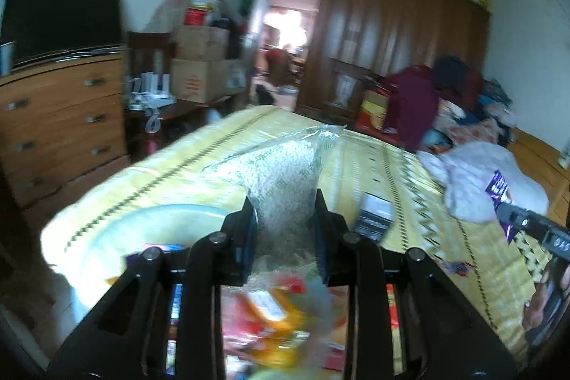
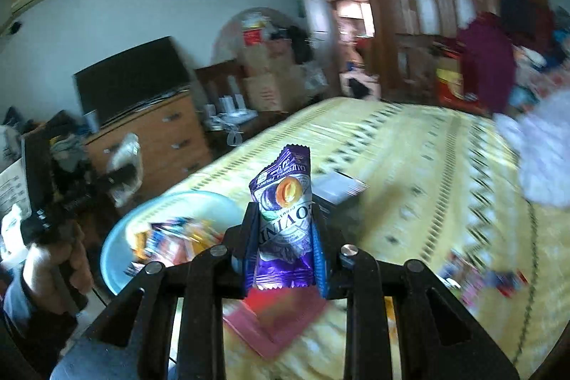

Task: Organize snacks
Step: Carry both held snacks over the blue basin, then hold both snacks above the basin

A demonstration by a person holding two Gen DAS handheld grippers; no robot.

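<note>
White walls, a brown wardrobe (image 1: 392,34), a wooden dresser (image 1: 60,123), lit doorway (image 1: 285,24).

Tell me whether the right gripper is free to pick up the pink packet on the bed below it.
Probably not yet: the right gripper is shut on a purple snack packet, so the pink packet must wait.

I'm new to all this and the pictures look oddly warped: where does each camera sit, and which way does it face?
Left wrist view: sits on the left tongs, looking along them over the yellow bed; they pinch a clear bag; the right tongs show too.
Right wrist view: sits on the right tongs, which pinch a purple snack packet; a hand shows at the left edge.
Shared: bed, pale blue bowl, dresser, wardrobe.
</note>
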